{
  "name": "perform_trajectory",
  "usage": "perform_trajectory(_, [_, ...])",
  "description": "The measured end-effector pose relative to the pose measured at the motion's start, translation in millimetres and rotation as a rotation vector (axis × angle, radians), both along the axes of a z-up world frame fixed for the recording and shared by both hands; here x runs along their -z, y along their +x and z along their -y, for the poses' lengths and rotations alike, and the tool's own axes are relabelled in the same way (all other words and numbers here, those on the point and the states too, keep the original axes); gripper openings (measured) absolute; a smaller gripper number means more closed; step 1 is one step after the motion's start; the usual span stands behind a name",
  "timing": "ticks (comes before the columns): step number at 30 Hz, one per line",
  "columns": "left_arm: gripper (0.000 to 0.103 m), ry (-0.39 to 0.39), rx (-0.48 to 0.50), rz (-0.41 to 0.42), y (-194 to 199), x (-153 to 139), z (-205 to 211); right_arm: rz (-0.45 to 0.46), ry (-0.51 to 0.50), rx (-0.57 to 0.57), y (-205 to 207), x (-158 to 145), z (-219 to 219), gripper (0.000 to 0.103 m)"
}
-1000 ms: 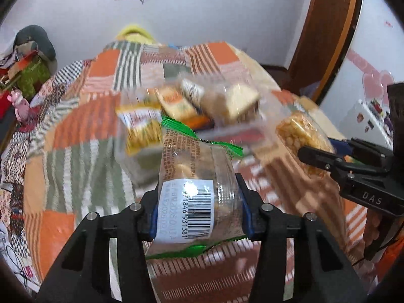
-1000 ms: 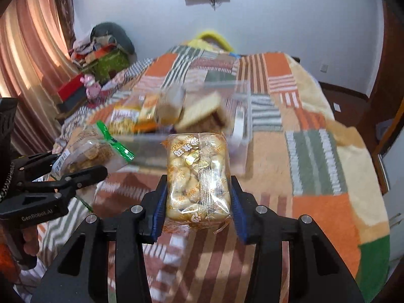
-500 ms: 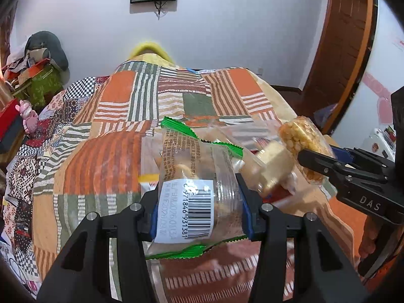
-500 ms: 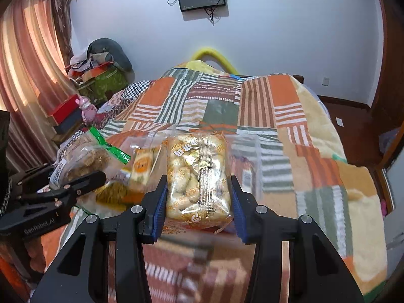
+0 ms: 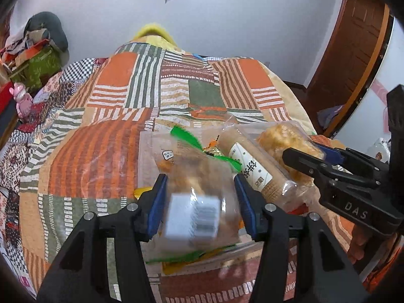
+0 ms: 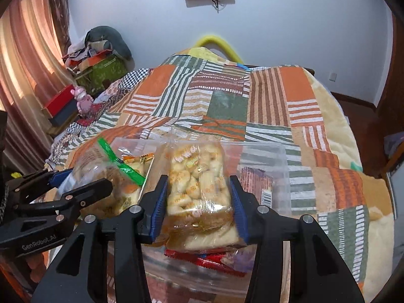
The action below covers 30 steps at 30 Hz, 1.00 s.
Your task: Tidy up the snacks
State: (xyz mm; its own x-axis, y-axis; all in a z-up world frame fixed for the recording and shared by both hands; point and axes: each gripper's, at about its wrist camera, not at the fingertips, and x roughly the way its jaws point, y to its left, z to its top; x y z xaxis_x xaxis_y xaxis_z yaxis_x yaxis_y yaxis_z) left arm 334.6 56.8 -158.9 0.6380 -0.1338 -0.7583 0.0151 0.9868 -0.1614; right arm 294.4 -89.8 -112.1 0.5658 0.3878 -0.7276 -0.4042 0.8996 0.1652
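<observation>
Packets are crowding the clear bin [image 6: 282,174] near the quilt's [image 6: 328,181] front edge, leaving only its right end passable. The left gripper [image 6: 83,184] is blocking the bin's left side; quilt is lying bare toward the far edge.

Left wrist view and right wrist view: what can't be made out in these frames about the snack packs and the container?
- Left wrist view: the green-sealed snack bag in the left gripper is motion-blurred; its barcode label is unreadable.
- Right wrist view: the clear container floor is mostly hidden by the yellow biscuit pack in the right gripper.
- Right wrist view: the red wrapper is half covered; no print shows.
</observation>
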Motion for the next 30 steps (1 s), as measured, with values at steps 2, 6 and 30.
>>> perform_trajectory(2, [0.058, 0.001, -0.005, 0.01, -3.9, -4.0, 0.5, 0.007, -0.011, -0.003, -3.3, -2.6, 1.2, 0.044])
perform_trajectory(6, [0.059, 0.008, -0.011, 0.044, -15.8, -19.0, -0.5, 0.02, 0.019, 0.009, -11.5, -15.9, 11.0, 0.045])
perform_trajectory(30, [0.076, 0.103, -0.01, 0.592, -207.5, -197.6, 32.5, 0.417, 0.19, 0.034, -170.3, -173.5, 64.4, 0.061])
